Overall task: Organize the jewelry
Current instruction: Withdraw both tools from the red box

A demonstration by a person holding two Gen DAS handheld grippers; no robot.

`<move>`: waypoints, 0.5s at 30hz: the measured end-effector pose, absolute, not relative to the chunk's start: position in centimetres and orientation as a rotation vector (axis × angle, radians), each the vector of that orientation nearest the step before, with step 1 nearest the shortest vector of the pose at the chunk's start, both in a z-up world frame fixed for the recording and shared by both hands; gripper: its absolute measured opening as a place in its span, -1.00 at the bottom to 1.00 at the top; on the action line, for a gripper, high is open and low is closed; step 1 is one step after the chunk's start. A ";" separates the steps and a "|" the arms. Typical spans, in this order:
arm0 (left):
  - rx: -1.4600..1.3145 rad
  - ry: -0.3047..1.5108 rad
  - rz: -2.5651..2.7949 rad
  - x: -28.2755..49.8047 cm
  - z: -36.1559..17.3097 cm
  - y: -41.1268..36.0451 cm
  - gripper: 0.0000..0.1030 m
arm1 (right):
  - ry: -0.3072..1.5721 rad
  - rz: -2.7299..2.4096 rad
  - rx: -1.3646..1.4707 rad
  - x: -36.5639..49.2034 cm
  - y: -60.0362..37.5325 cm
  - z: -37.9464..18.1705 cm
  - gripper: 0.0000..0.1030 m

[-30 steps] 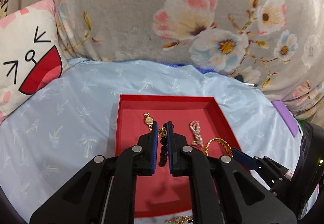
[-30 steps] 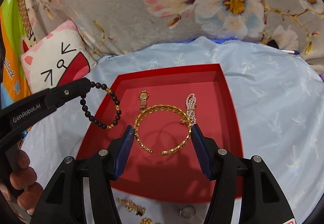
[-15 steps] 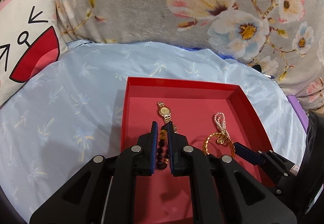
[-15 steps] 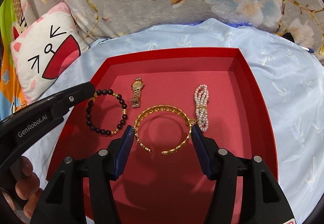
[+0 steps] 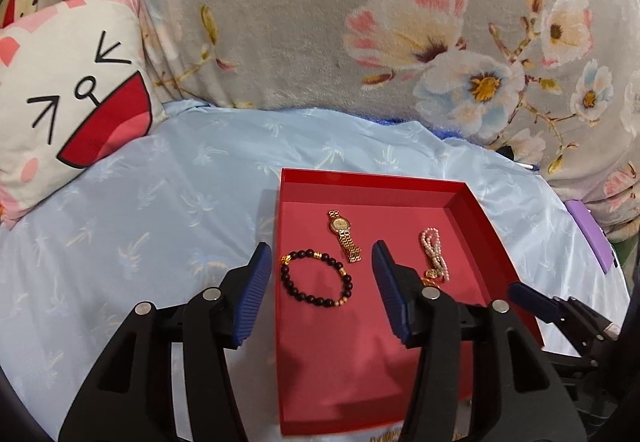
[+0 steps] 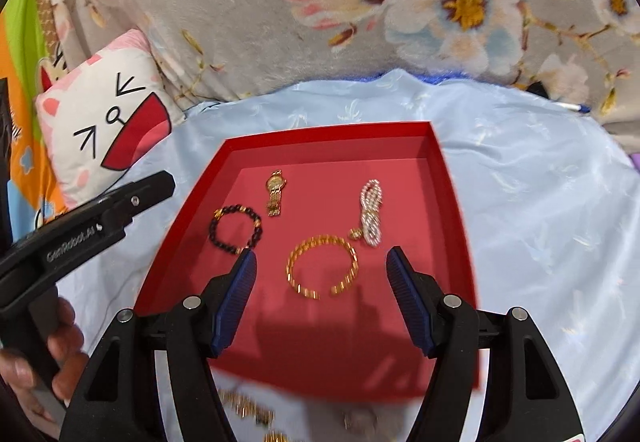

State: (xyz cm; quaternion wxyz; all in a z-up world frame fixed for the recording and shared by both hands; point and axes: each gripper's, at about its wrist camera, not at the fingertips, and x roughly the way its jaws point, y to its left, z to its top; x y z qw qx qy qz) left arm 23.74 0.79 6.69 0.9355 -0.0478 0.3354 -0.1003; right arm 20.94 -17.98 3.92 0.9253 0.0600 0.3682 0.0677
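- my left gripper (image 5: 318, 292) has just opened; its fingers (image 5: 254, 298) are released, and the beaded bracelet (image 5: 316, 278) lies free in the red tray (image 5: 360, 178) at its 11 o'clock.
- my right gripper (image 6: 320, 298) has widened too and grips nothing, with the gold bangle (image 6: 322, 266) lying loose between its fingers.
- risk: lifting away carelessly could snag either bracelet and drag it out.

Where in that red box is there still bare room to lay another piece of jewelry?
The near half of the red tray, in front of the gold bangle, is bare. So is a strip along the far wall, behind the gold watch and pearl strand. The middle is crowded: the dark bead bracelet, watch, bangle and pearls lie close together.
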 end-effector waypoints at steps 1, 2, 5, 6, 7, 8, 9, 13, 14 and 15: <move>-0.094 0.683 -0.205 22.9 6.9 0.9 0.00 | 0.749 0.140 0.119 19.8 -18.1 4.3 0.29; -0.090 0.682 -0.206 22.3 6.9 0.9 0.03 | 0.745 0.143 0.118 18.9 -18.1 4.6 0.29; -0.069 0.680 -0.205 19.4 6.9 0.9 0.08 | 0.732 0.147 0.129 15.6 -18.6 5.2 0.28; -0.066 0.685 -0.206 18.5 6.8 0.9 0.10 | 0.727 0.145 0.132 14.3 -18.8 5.3 0.28; -0.067 0.693 -0.210 17.5 6.5 0.9 0.15 | 0.721 0.140 0.133 13.1 -19.0 5.4 0.28; -0.068 0.703 -0.218 16.6 6.1 0.9 0.20 | 0.717 0.132 0.135 11.6 -19.3 5.3 0.28; -0.068 0.713 -0.224 15.7 5.7 0.9 0.21 | 0.717 0.127 0.141 10.3 -19.6 5.1 0.28; -0.070 0.760 -0.249 12.0 3.6 0.5 0.22 | 0.748 0.100 0.180 6.0 -20.7 3.5 0.28; -0.070 0.771 -0.257 11.3 3.1 0.4 0.22 | 0.757 0.094 0.187 5.1 -20.9 3.1 0.28; -0.070 0.779 -0.263 10.6 2.7 0.2 0.22 | 0.765 0.086 0.193 4.1 -21.2 2.6 0.28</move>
